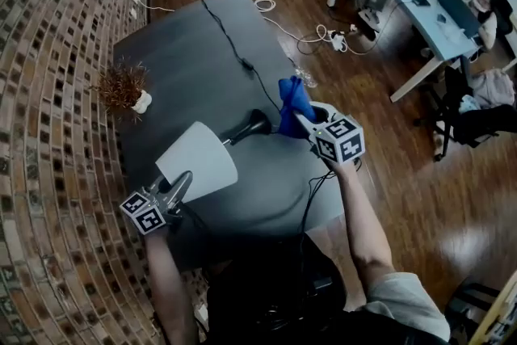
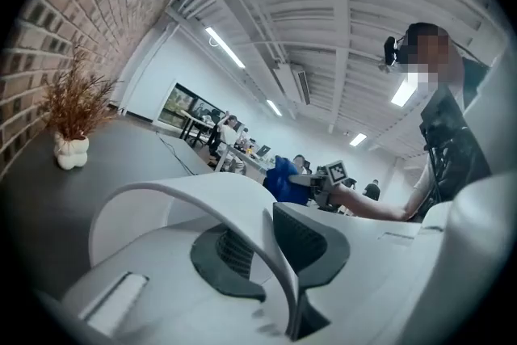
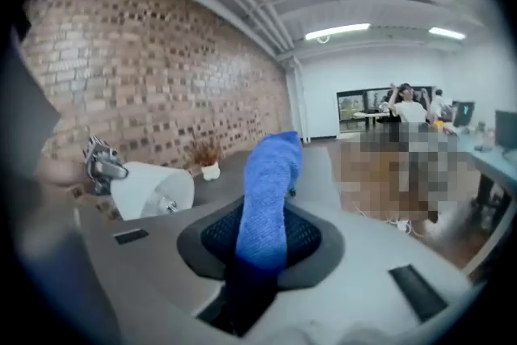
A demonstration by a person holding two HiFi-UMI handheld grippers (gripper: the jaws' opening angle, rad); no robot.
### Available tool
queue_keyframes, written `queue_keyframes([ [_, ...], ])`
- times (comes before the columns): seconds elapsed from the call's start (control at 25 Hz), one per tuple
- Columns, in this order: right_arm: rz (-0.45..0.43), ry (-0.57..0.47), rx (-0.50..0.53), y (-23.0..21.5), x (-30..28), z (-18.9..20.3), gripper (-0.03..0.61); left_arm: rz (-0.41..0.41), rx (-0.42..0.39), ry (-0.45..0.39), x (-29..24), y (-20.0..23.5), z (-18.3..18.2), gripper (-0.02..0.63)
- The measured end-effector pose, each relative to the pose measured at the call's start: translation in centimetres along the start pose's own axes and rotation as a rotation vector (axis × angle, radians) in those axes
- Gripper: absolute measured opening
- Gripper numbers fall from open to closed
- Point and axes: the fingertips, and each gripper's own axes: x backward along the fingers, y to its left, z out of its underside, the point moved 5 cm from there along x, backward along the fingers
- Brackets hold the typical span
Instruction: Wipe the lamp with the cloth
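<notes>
The lamp lies tilted over the dark table (image 1: 194,52), its white shade (image 1: 199,158) toward me and its black stem and base (image 1: 249,126) pointing away. My left gripper (image 1: 182,183) is shut on the shade's near rim; in the left gripper view the white rim (image 2: 202,194) runs between the two pads of the left gripper (image 2: 271,254). My right gripper (image 1: 301,119) hovers just right of the base, shut on a blue cloth (image 1: 294,103). The cloth (image 3: 266,190) stands up from the jaws of the right gripper (image 3: 262,246), with the shade (image 3: 153,188) off to its left.
A dried plant in a white pot (image 1: 126,90) stands by the brick wall at the table's left edge. The lamp's black cable (image 1: 234,51) runs across the table to its far end. White cables and a power strip (image 1: 335,38) lie on the wooden floor; office desks with seated people stand beyond.
</notes>
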Motion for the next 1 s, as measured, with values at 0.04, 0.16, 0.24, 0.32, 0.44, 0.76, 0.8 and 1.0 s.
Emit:
queue_keyframes([
  [0.04,0.005,-0.039,-0.050,0.0,2.2,0.3,0.084,0.002,-0.013,0.019,-0.4,-0.1,-0.5,0.057],
  [0.16,0.053,-0.094,-0.140,1.0,8.2,2.0,0.084,0.013,-0.057,0.069,-1.0,-0.4,-2.0,0.060],
  [0.24,0.094,-0.094,-0.155,2.4,12.6,2.7,0.084,0.031,-0.069,0.089,-1.6,-0.7,-3.0,0.058],
  [0.32,0.138,-0.082,-0.155,3.7,16.9,3.3,0.084,0.044,-0.083,0.109,-2.4,-1.1,-3.9,0.060],
  [0.44,0.191,-0.060,-0.144,4.2,20.9,3.6,0.084,0.030,-0.126,0.146,-3.7,-1.6,-4.9,0.063],
  [0.76,0.113,-0.102,-0.135,-2.5,24.1,2.1,0.084,-0.101,-0.177,0.183,-8.1,-4.4,-7.5,0.069],
  [0.8,0.107,-0.109,-0.119,-3.2,24.8,1.8,0.084,-0.100,-0.183,0.175,-8.8,-5.3,-7.7,0.069],
  [1.0,-0.163,-0.201,-0.136,-7.8,22.4,3.0,0.084,-0.282,-0.206,0.209,-8.5,-10.0,-8.3,0.067],
])
